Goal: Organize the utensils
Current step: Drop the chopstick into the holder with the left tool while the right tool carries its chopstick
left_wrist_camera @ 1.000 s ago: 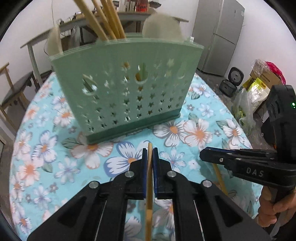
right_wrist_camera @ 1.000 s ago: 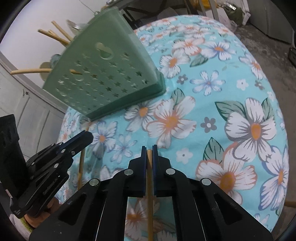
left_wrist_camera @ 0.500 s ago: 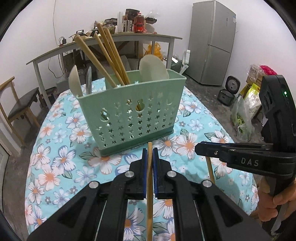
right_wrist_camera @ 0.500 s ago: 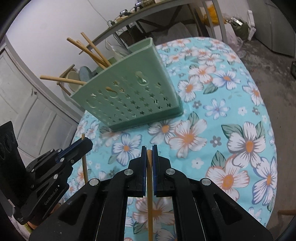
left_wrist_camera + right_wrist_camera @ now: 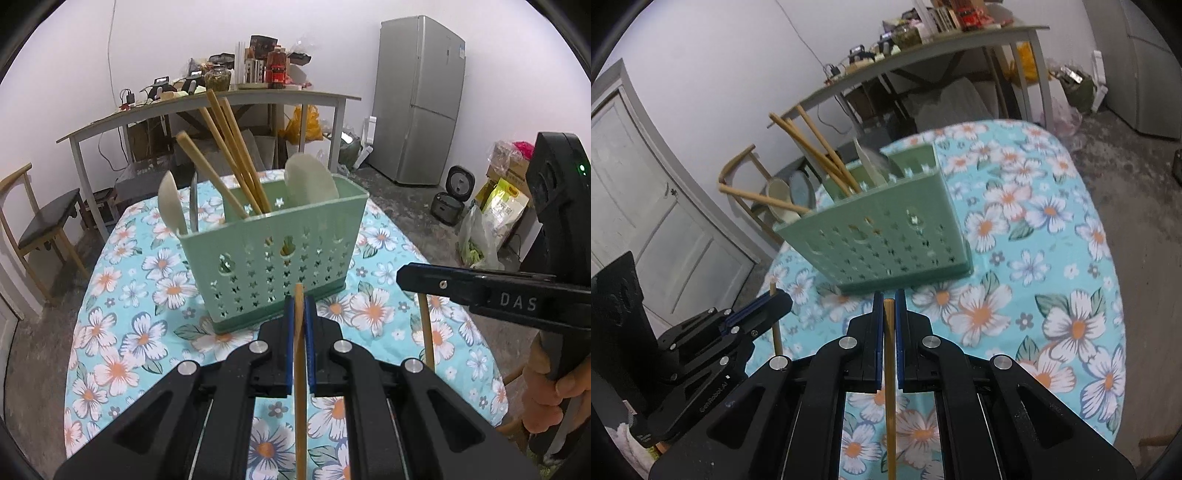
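Observation:
A green perforated utensil holder (image 5: 280,254) stands on the floral tablecloth (image 5: 122,306); it also shows in the right wrist view (image 5: 886,240). It holds several wooden chopsticks (image 5: 229,147), white spoons (image 5: 310,181) and a metal utensil. My left gripper (image 5: 299,306) is shut on a wooden chopstick (image 5: 300,387), held above the cloth in front of the holder. My right gripper (image 5: 889,306) is shut on another chopstick (image 5: 890,387). The right gripper also shows in the left wrist view (image 5: 410,275), the left gripper in the right wrist view (image 5: 775,299).
A grey side table (image 5: 207,110) with jars and clutter stands behind. A fridge (image 5: 417,99) is at the back right, a wooden chair (image 5: 40,221) at the left, bags and a rice cooker (image 5: 448,201) on the floor at the right. A white door (image 5: 631,192) is at the left.
Both grippers have risen and pulled back from the holder, each keeping its chopstick. The holder now looks smaller and its top opening shows.

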Available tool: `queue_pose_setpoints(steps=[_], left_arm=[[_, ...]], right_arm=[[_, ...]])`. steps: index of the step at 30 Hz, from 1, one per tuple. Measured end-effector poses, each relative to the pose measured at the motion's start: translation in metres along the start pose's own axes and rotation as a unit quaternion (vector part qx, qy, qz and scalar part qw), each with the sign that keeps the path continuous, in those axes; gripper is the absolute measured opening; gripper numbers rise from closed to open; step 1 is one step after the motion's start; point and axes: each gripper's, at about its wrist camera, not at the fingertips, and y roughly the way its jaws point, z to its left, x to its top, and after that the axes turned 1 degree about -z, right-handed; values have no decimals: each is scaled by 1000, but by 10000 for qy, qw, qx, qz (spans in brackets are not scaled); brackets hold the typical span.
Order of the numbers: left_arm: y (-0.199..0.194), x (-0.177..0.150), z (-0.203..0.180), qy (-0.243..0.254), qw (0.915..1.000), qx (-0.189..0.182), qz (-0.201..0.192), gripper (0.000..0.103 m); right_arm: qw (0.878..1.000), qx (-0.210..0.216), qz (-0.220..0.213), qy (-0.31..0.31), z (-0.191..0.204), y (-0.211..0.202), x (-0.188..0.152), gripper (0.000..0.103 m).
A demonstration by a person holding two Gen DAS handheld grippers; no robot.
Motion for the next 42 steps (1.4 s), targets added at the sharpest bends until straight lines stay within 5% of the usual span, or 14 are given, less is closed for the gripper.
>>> queue_pose_setpoints(steps=[16,23,31,42], left_arm=[[-39,52,38,-413,9973,-489,-359,5],[-88,113,47,-490,9875,-731,-1304,5],[-123,164,33,-63,9733,-562,-2227,5],[-59,176,52,-317,9812,-194,-1895,5]], right_arm=[[9978,188,-629,49,3,-30,20,4],[9962,269,-808,200,-11,-39,24,4],[9943,381,-888,459,-33,-41,26,4],[9939,397,-865,562,-45,-38,26,4]])
